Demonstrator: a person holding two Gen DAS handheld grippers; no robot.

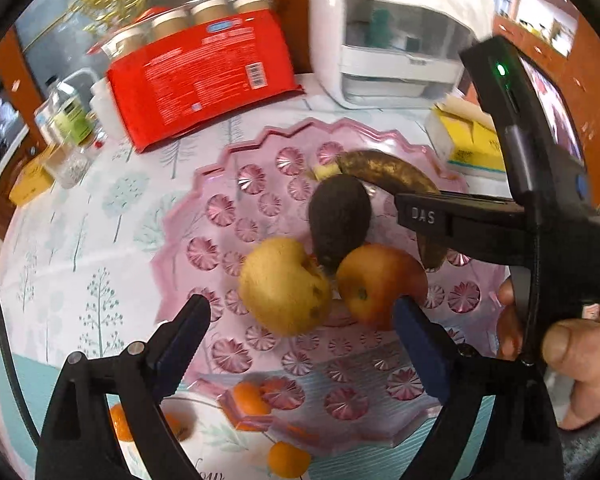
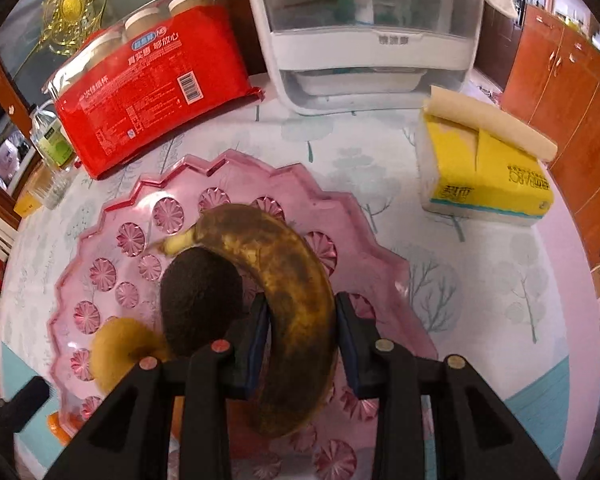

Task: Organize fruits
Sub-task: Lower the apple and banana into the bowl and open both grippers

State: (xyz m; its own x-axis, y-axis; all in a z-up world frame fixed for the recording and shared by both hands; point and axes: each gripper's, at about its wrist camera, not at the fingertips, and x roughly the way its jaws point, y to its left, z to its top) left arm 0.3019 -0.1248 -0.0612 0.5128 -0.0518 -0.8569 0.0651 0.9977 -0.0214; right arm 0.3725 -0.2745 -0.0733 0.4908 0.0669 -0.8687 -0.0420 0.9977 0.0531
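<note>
A pink scalloped plastic tray (image 1: 236, 176) (image 2: 112, 216) holds a yellow pear (image 1: 284, 286) (image 2: 116, 344), a red-orange apple (image 1: 380, 284), a dark avocado (image 1: 340, 216) (image 2: 200, 300) and a brown overripe banana (image 1: 384, 170) (image 2: 296, 312). My left gripper (image 1: 300, 316) is open and empty just above the pear and apple. My right gripper (image 2: 302, 312) (image 1: 420, 216) is shut on the banana's middle, over the tray.
Small oranges (image 1: 288, 458) lie by the tray's near edge. A red pack of cups (image 1: 196, 76) (image 2: 148, 84), a white appliance (image 1: 388, 36) (image 2: 364, 36), a yellow tissue pack (image 2: 484, 172) (image 1: 468, 140) and small jars (image 1: 68, 136) stand on the tree-patterned tablecloth.
</note>
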